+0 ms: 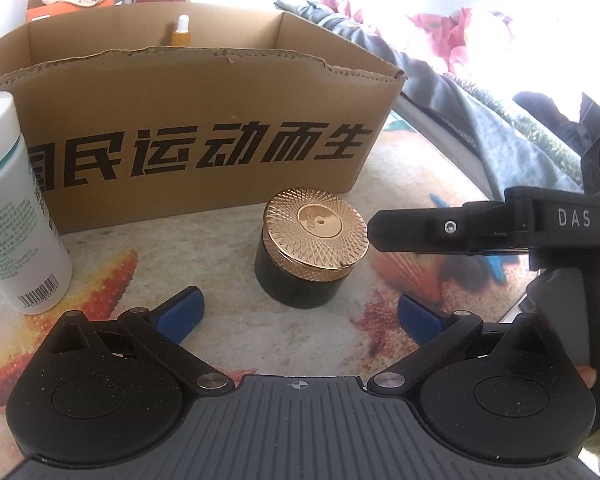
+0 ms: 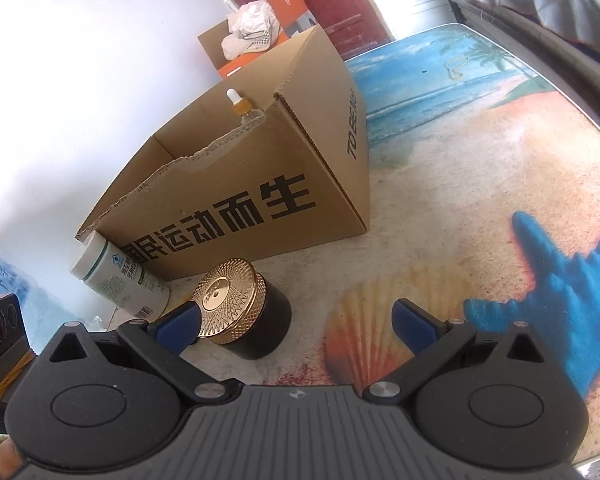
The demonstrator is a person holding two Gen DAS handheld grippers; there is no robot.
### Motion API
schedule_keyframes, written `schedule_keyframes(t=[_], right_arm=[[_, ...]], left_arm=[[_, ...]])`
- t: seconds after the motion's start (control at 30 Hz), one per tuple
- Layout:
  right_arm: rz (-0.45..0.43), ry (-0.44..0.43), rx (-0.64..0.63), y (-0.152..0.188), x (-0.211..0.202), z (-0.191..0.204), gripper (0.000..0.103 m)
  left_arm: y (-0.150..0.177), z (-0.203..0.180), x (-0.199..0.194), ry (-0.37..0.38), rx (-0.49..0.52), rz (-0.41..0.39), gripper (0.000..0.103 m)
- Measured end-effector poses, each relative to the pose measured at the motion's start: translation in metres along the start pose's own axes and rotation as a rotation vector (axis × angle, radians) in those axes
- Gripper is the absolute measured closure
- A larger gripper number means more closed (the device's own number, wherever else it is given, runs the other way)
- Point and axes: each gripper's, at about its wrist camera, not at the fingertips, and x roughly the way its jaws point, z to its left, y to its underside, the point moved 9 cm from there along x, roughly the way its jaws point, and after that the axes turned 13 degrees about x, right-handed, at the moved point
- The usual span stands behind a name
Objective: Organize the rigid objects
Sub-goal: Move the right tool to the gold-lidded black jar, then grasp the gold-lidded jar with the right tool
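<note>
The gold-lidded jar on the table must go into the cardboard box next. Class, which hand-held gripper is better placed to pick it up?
Left. The left hand-held gripper is open, with the jar centred just ahead of its fingers. The right hand-held gripper, also open, has the jar off by its left finger.

Beside the matt brown corrugated-cardboard box (image 1: 204, 136) with its ragged torn rim stand a dark glossy jar (image 1: 300, 276) capped by a shiny, finely knurled gold metal lid (image 1: 316, 232) and a smooth white plastic bottle (image 1: 16, 216) on the glossy printed bench (image 2: 480, 184).
</note>
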Motion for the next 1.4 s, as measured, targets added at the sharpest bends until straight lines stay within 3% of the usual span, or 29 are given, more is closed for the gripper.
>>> schedule_keyframes(t=[0.23, 1.03, 1.23, 1.4], right_arm=[[0.007, -0.031, -0.013, 0.001, -0.002, -0.001, 0.000], [0.016, 0.043, -0.067, 0.003, 0.003, 0.006, 0.000], [0.001, 0.024, -0.079, -0.002, 0.000, 0.018, 0.005], [0.015, 0.000, -0.083, -0.004, 0.007, 0.031, 0.019]], left_arm=[[-0.001, -0.003, 0.004, -0.018, 0.026, 0.006, 0.000], [0.000, 0.001, 0.002, 0.022, 0.025, -0.017, 0.000], [0.001, 0.003, -0.001, 0.033, 0.035, -0.071, 0.000], [-0.011, -0.007, -0.005, -0.025, 0.153, -0.142, 0.002]])
